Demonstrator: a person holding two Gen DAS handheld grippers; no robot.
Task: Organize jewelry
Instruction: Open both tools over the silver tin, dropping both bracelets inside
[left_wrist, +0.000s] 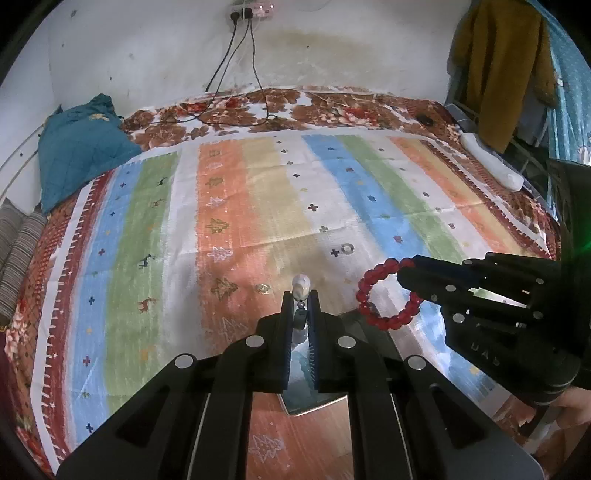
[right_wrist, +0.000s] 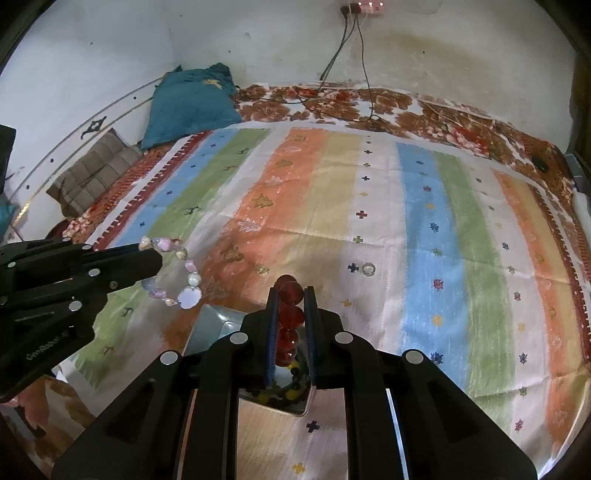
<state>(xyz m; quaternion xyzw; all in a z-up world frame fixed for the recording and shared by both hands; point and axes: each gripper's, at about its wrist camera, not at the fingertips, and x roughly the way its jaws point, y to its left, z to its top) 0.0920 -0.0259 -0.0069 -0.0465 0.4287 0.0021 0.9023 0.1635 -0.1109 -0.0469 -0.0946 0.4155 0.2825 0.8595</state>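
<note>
The bracelet of round, translucent red beads (left_wrist: 388, 291) hangs in the air above the bed, with one side of the loop pinched between the closed fingers of the right gripper (right_wrist: 291, 295). Just beside it, the bracelet of pale pink and white pearly beads (right_wrist: 173, 273) is held the same way by the left gripper (left_wrist: 301, 295), whose fingers are closed on one part of its loop. Below both grippers lies a shiny metal tray (right_wrist: 210, 325); some dark and yellow beads seem to lie in it, but this is partly hidden.

I judge that the step in hand is to carry both bracelets to their place. To do it well, keep both grips firm, because round beads slip easily. Move slowly so the loops do not swing into each other and tangle. Lower each bracelet until it rests before the fingers open.

On the striped, colourful cloth (left_wrist: 258, 206) farther away lie a small silver ring (right_wrist: 368, 269) and a small golden ornament (left_wrist: 263, 288), not yet collected.
</note>
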